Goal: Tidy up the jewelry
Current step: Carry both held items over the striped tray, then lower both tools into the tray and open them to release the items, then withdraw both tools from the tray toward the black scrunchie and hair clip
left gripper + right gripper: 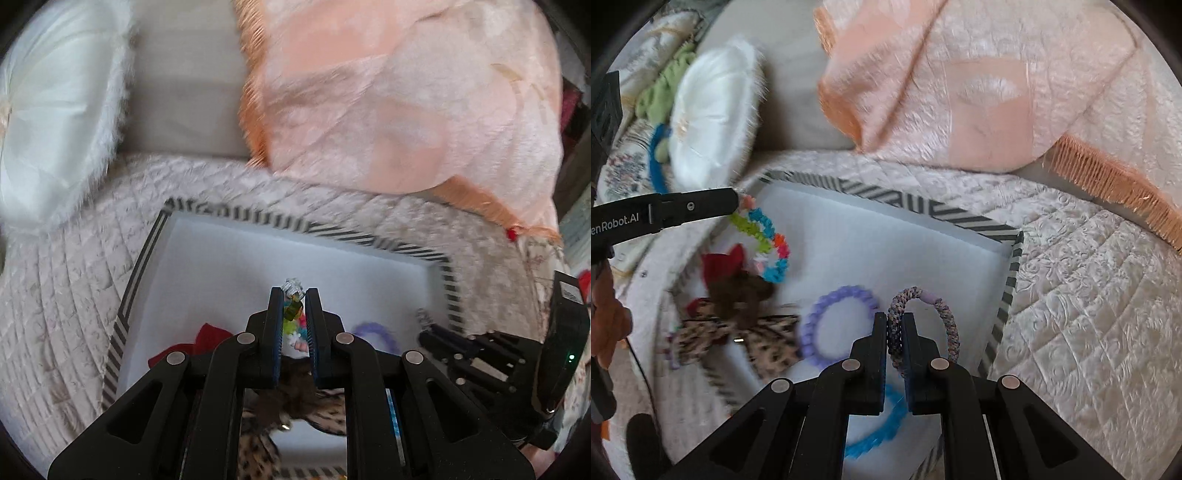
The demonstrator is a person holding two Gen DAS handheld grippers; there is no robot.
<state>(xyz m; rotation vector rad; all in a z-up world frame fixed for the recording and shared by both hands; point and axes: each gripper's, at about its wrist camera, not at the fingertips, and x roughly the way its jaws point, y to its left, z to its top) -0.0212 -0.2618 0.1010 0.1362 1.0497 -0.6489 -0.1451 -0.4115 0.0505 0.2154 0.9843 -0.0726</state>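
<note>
**Both grippers clamped on hair ties over the striped tray**

Broadly, a quilted pale bedspread (1089,295) carries everything, with a peach fringed blanket (960,92) heaped along its far edge and a white furry cushion (709,122) toward its far left corner. On the bedspread sits a white tray (886,240) with a black-and-white striped rim. Near the tray's left edge lies a leopard-print bow (764,343) under a brown one, with a red bow (724,258) just beyond. A lilac spiral hair tie (812,325) lies near the tray's near edge, and a blue hair tie (882,432) shows below the right gripper's fingers.

Over the tray's left edge, the left gripper (294,295) is closed on a multicoloured beaded bracelet (768,243), which hangs from its tips. Toward the tray's right edge, the right gripper (894,321) is closed on a mottled purple braided hair tie (945,317), whose loop curves out to the right of the fingers.
</note>
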